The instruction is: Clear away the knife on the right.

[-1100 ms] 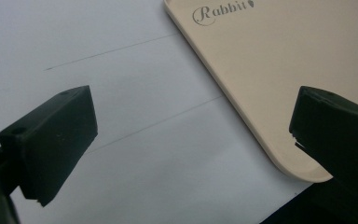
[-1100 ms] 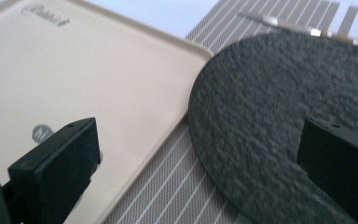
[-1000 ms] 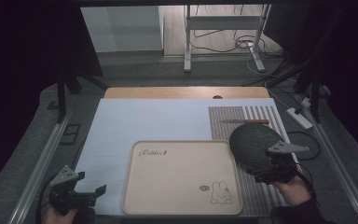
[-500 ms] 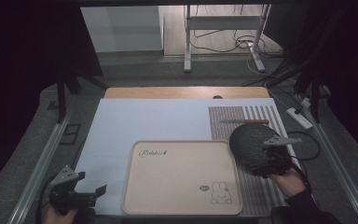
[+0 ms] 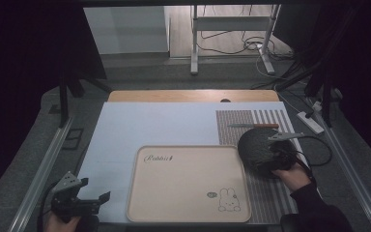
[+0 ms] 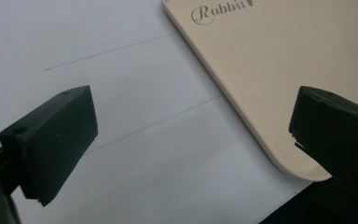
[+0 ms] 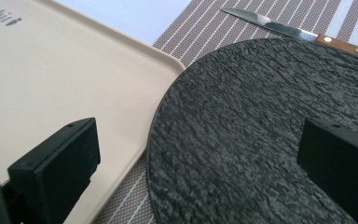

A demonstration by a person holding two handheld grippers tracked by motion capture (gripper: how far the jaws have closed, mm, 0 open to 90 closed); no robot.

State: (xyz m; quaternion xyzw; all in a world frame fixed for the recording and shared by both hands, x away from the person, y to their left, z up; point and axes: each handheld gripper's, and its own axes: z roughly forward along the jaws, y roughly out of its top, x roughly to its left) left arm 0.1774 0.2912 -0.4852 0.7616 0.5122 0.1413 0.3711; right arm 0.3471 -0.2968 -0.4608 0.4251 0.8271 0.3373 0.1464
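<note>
White sheeting (image 5: 140,130) covers the table, with a beige tray (image 5: 188,193) printed "Rabbit" lying near its front edge, long axis running left to right. Just right of the tray a dark round textured plate (image 5: 258,150) rests on a striped placemat (image 5: 270,198), and behind it a wooden-handled knife (image 5: 253,125) lies crosswise, blade pointing left. Right gripper (image 7: 200,172) hovers over the plate with jaws wide apart; left gripper (image 6: 191,149) is likewise spread, holding nothing, at the tray's near-left corner

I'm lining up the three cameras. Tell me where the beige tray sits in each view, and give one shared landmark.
High view: tray lies low and centre, between the two tools.
Left gripper view: tray takes the upper right, its rounded corner near the right jaw.
Right gripper view: tray takes the left, beside the dark plate.
Shared landmark: the "Rabbit" lettering printed on the tray.
</note>
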